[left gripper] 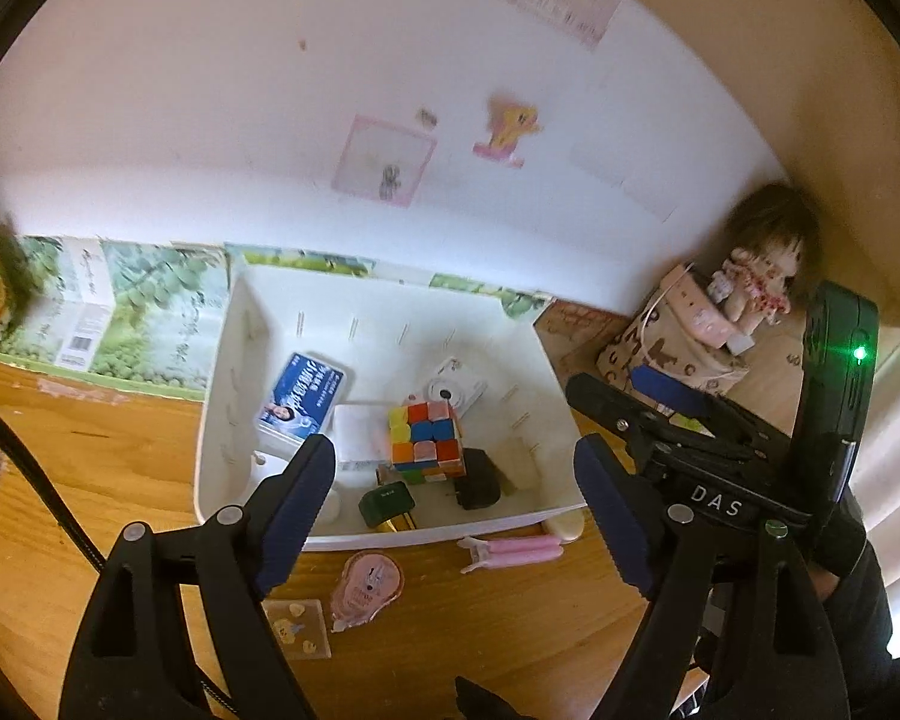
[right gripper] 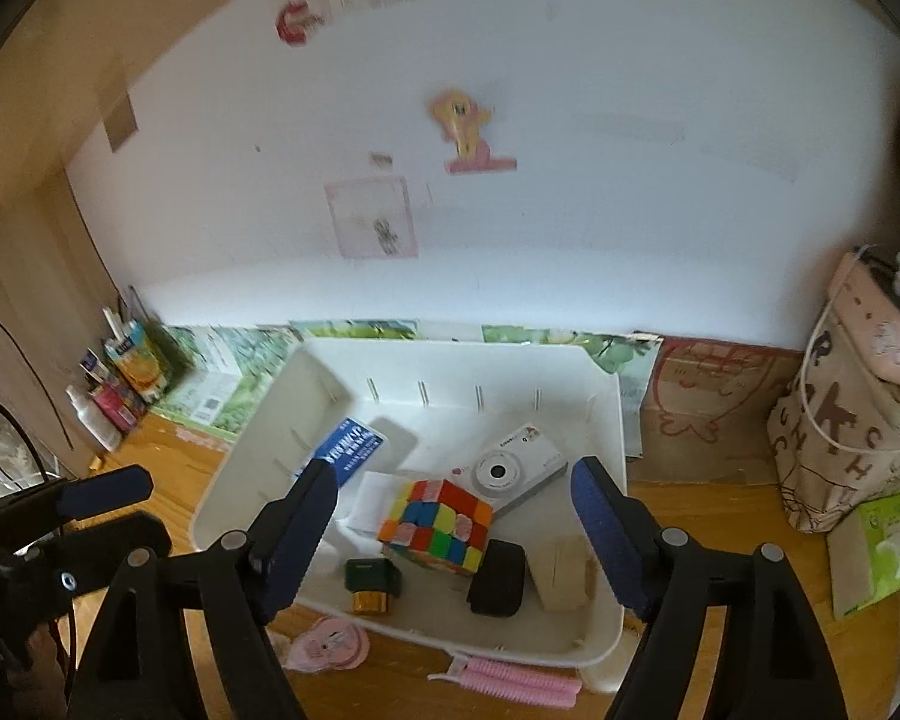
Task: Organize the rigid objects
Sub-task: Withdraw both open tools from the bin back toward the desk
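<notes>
Wooden counter (right gripper: 690, 660) bearing a white rectangular plastic bin (right gripper: 606, 414). Inside the bin, a scrambled multicoloured puzzle cube (right gripper: 435, 525) beside a small white compact camera (right gripper: 519, 471). Above, left hand-held gripper (left gripper: 456, 516) and right hand-held gripper (right gripper: 456, 534), jaws spread, pinching nothing.

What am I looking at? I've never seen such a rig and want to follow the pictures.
A person holds a two-finger gripper in each hand, each with a fisheye camera looking along its fingers. One picture is from the left gripper, one from the right gripper. Both are open and hold nothing. Below them a white bin stands on a wooden desk. In it lie a colour cube, a small camera and a blue box. A pink clip lies on the desk before the bin.
</notes>
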Motion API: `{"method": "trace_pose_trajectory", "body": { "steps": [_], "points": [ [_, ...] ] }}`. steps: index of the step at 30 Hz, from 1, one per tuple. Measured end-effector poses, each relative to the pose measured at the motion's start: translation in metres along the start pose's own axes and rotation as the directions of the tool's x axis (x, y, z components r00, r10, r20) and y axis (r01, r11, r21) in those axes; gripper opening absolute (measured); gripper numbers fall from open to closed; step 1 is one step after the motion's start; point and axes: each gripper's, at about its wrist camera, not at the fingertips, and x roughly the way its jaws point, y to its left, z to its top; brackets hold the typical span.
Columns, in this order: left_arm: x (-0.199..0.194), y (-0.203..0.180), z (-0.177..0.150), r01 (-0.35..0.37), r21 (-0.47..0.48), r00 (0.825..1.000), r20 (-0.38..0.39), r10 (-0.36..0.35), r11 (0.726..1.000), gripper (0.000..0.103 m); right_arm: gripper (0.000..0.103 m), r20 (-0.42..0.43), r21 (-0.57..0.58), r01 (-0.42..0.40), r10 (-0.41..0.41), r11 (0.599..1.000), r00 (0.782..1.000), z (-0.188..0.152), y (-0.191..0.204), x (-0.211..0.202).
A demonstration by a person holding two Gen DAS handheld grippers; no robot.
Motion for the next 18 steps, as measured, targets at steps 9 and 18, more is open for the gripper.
{"method": "trace_pose_trajectory", "body": {
  "steps": [9,18],
  "points": [
    [-0.048,0.002,-0.020,-0.035,-0.021,0.995,0.088,0.036,0.999,0.087,0.082,0.032,-0.012,-0.014,0.014,1.000,0.999,-0.021,0.014,-0.042],
    [-0.073,0.015,-0.053,-0.069,-0.097,0.991,0.111,0.080,0.993,0.087,0.082,0.016,-0.059,-0.035,0.036,0.998,0.999,-0.057,0.033,-0.068]
  ]
}}
